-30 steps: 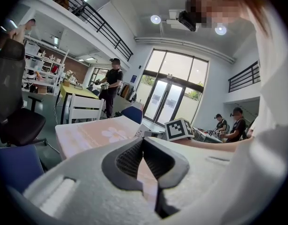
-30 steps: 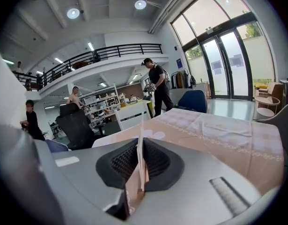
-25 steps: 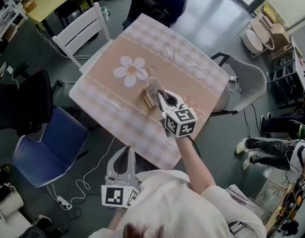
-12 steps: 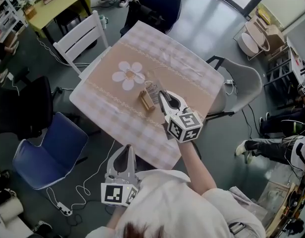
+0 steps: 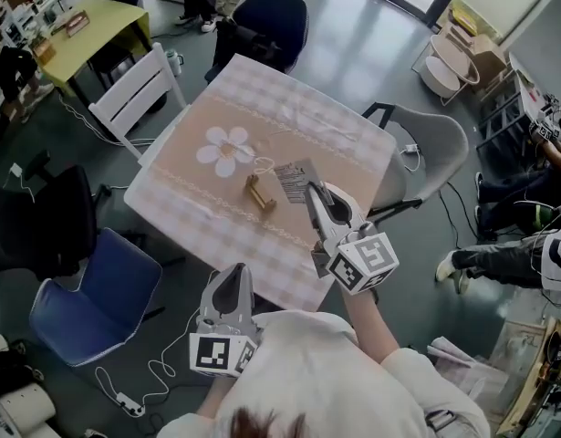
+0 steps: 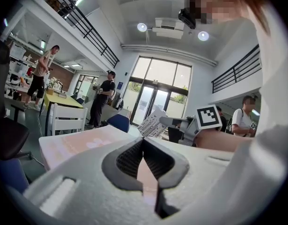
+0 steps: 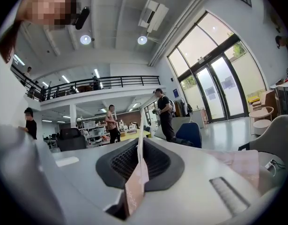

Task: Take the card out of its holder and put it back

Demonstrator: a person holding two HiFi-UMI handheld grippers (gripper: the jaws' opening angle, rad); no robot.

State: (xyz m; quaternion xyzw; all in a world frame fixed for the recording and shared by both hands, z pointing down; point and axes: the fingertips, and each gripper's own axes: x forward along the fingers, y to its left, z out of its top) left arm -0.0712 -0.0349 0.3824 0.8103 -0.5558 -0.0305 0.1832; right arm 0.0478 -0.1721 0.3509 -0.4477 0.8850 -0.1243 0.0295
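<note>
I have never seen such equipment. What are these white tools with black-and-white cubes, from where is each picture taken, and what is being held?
There is no robot here. A person holds one hand tool in each hand, and each tool ends in tongs. The marked cubes are parts of the tools. The head view comes from a camera on the person's head and looks down at a cloth-covered table, where a small wooden holder sits. The two gripper views come from cameras riding on the tools, each looking along its own tongs. The right tongs are closed on a printed card, held clear of the holder; their own view shows the card edge-on. The left tongs are closed and empty.
</note>
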